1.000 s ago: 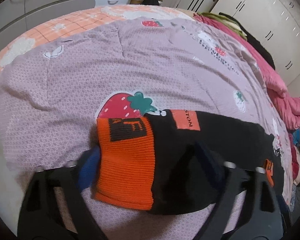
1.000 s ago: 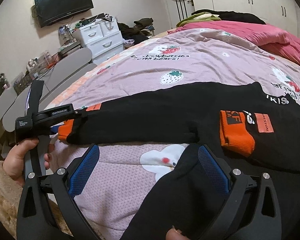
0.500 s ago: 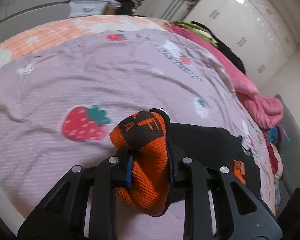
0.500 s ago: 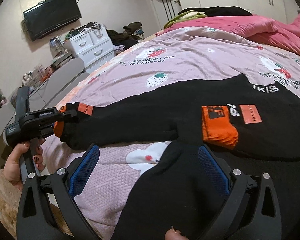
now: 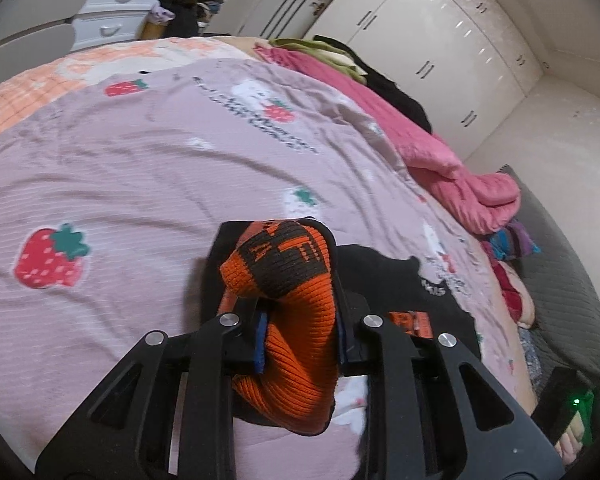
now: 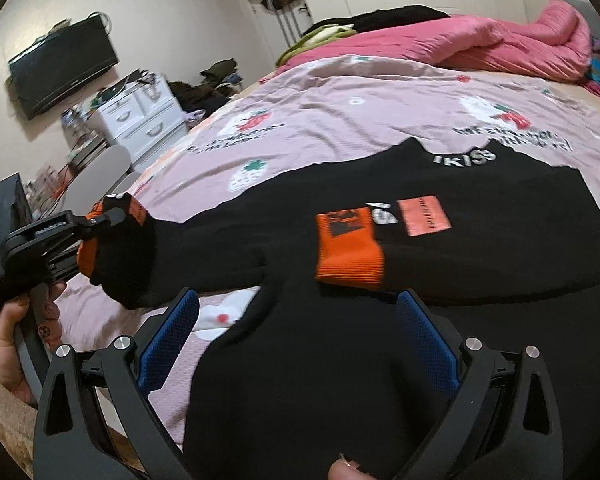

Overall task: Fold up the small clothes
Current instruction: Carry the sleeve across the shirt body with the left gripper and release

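Right tongs (image 6: 296, 344) wide open, nothing gripped, blue pads either side of black sweater (image 6: 380, 248) hem. Sweater flat on pink strawberry bedcover (image 6: 340, 100), collar toward far side, body long axis running away from camera. One orange cuff (image 6: 348, 248) already folded onto chest. Left tongs (image 5: 300, 320) clamped on other orange cuff (image 5: 296, 300), lifted off bed; sleeve stretches sideways. Beyond: pink quilt (image 6: 480, 44), white drawers (image 6: 140, 120), wall TV (image 6: 60, 64), wardrobes (image 5: 440, 52).
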Available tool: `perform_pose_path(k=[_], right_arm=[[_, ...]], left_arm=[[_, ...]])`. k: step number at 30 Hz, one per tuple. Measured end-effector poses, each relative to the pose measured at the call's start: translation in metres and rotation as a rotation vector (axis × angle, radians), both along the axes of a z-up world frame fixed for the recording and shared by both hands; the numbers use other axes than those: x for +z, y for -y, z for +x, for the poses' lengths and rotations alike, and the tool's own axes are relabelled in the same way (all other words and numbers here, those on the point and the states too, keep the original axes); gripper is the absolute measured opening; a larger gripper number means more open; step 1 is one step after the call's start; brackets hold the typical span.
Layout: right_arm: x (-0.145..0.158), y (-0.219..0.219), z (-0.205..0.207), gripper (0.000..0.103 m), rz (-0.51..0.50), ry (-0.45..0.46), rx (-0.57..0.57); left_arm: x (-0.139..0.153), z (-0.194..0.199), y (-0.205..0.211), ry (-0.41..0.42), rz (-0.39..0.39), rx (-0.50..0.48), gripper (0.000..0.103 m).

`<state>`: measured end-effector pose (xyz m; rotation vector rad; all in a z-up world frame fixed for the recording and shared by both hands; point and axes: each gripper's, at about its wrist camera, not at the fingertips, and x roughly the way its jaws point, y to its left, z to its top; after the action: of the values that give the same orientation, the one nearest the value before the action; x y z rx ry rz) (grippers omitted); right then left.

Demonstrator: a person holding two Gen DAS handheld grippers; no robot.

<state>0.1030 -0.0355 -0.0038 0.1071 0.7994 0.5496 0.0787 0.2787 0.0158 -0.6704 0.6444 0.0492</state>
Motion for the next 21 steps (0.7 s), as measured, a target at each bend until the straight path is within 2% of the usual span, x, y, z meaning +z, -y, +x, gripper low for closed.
perform_pose_path(k=[6,21], right_arm=[[0.001,0.022,0.006,0.099,0.011,-0.004,-0.054],[-0.003,0.094,0.020,0.099,0.008,-0.022,-0.232]], left_arm=[[0.008,0.018,0.029,0.037,0.002,-0.048,0.016],[0.014,0.059,0.121,0.065,0.058,-0.252,0.016]])
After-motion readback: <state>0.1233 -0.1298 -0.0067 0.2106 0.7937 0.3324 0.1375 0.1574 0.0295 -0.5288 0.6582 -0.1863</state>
